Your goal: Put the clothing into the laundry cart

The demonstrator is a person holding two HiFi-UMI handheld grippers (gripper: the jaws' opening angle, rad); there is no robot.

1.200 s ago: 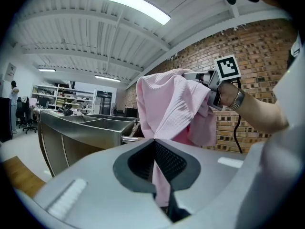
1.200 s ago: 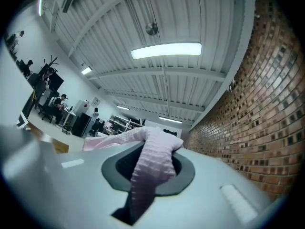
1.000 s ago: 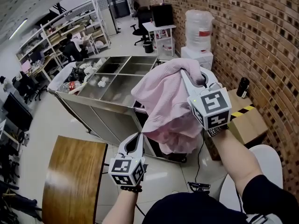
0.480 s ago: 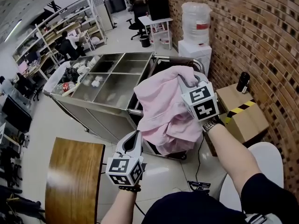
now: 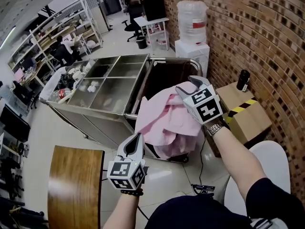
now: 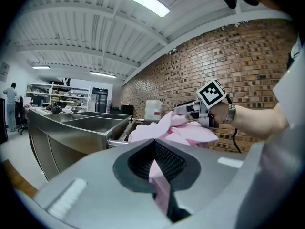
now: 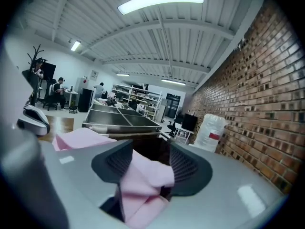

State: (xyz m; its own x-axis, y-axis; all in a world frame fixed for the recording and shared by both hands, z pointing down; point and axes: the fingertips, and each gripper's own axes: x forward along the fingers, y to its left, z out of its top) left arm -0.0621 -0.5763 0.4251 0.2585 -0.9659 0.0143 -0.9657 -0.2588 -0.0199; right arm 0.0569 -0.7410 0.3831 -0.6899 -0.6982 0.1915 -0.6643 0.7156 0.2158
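A pink garment (image 5: pixel 164 120) hangs bunched over the front rim of the dark laundry cart (image 5: pixel 164 75), partly inside its opening. My right gripper (image 5: pixel 188 86) is above the garment's top; its jaws are opening, and a pink fold (image 7: pixel 143 175) still lies loosely between the spread pads. My left gripper (image 5: pixel 137 138) is lower left, at the garment's edge, shut on a strip of the pink cloth (image 6: pixel 159 173). In the left gripper view, the right gripper (image 6: pixel 183 109) shows over the heaped garment (image 6: pixel 176 132).
A steel trolley (image 5: pixel 102 104) with several compartments stands left of the cart. A cardboard box (image 5: pixel 245 116) with a black bottle (image 5: pixel 243 80) and a water dispenser (image 5: pixel 191 27) line the brick wall. A wooden table (image 5: pixel 74 185) is at lower left. People work by shelves at the back.
My right gripper has come down and forward with the garment, from held high to just over the cart, and its jaws have spread. The left gripper has barely moved.
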